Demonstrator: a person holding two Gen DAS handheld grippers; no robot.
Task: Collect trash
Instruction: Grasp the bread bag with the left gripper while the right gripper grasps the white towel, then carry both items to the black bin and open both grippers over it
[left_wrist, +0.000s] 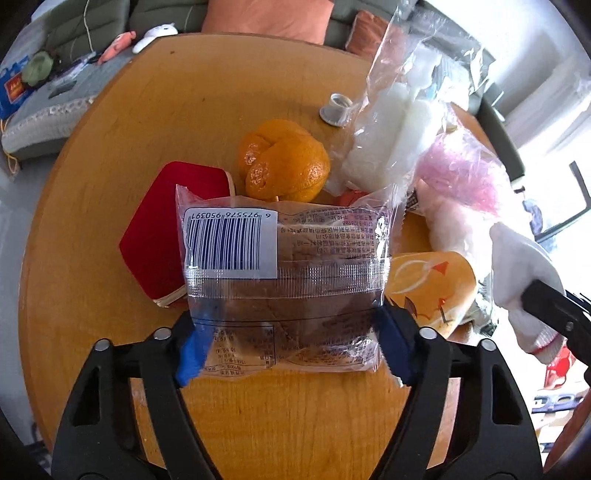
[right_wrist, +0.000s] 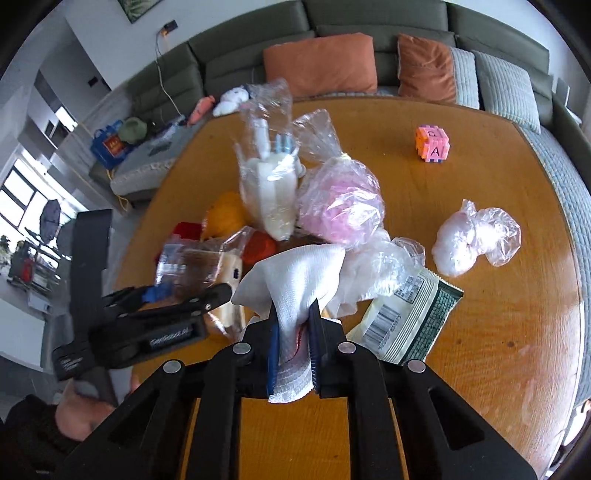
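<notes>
My left gripper is shut on a clear bread wrapper with a barcode label, held over the round wooden table. It also shows in the right wrist view. My right gripper is shut on a white cloth glove, seen at the right of the left wrist view. Behind lie orange peel, a red paddle, a clear bag of white foam, a bag with pink filling, a crumpled clear bag and a green-white snack packet.
A pink and orange letter cube sits at the far right of the table. A small white cap stands behind the peel. A paper cup lies on its side. A green sofa with orange cushions runs behind the table.
</notes>
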